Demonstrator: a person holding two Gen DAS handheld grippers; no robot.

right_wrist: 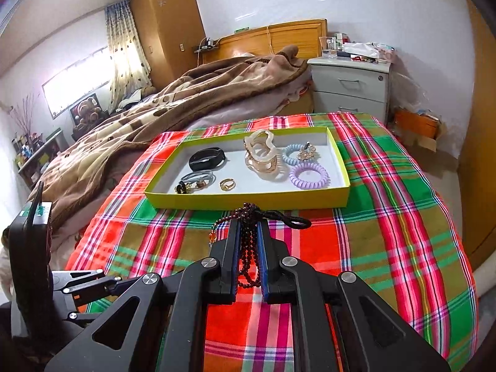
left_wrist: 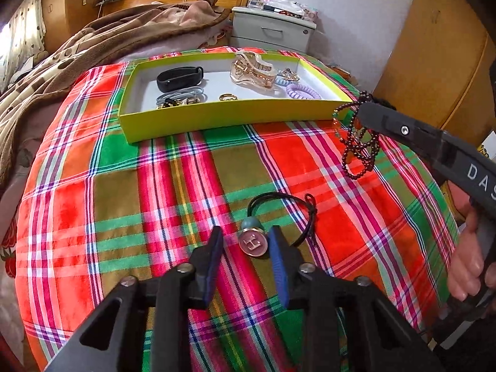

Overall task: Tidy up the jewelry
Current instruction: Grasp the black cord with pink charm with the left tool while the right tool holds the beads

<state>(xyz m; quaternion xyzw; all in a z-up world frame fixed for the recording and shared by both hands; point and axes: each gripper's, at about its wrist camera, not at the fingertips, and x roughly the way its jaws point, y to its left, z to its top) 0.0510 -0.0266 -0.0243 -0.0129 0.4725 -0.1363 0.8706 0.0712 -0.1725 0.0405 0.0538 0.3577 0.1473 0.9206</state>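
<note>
Blue-padded jaws of the left gripper [left_wrist: 246, 241] are standing partly spread over the plaid cloth [left_wrist: 186, 186], and only the left wrist view is showing what sits between them: a round pink charm marked with an H [left_wrist: 252, 244], lying on the cloth close to the right pad, whether touching it cannot be told, with clear cloth showing between it and the left pad. Its black elastic hair tie [left_wrist: 297, 204] is looping away beyond the fingertips, with a grey-green bead [left_wrist: 251, 223] lying against the charm. Farther out in that view, the right gripper [left_wrist: 361, 108] is reaching in from the right edge, a hand [left_wrist: 468, 257] wrapping its handle, and a dark red bead strand [left_wrist: 359, 148] is dangling from its tip above the cloth, near the front right corner of the yellow-green box [left_wrist: 217, 117]. The right wrist view is giving the close look at that grip: the jaws of the right gripper [right_wrist: 248, 241] are pinching the bead strand [right_wrist: 248, 248] between the blue pads, a black cord loop [right_wrist: 294, 221] sticking out past the tips, just short of the box [right_wrist: 248, 200]. Inside the box both views are showing a black band [right_wrist: 207, 158], a translucent hair claw [right_wrist: 260, 155], a lilac coil tie [right_wrist: 308, 175], a blue coil tie [right_wrist: 291, 154], grey elastics [right_wrist: 198, 177] and a gold ring [right_wrist: 227, 184]. Only the right wrist view is taking in the window [right_wrist: 77, 83] and the curtain [right_wrist: 124, 52] beyond the bed.
</note>
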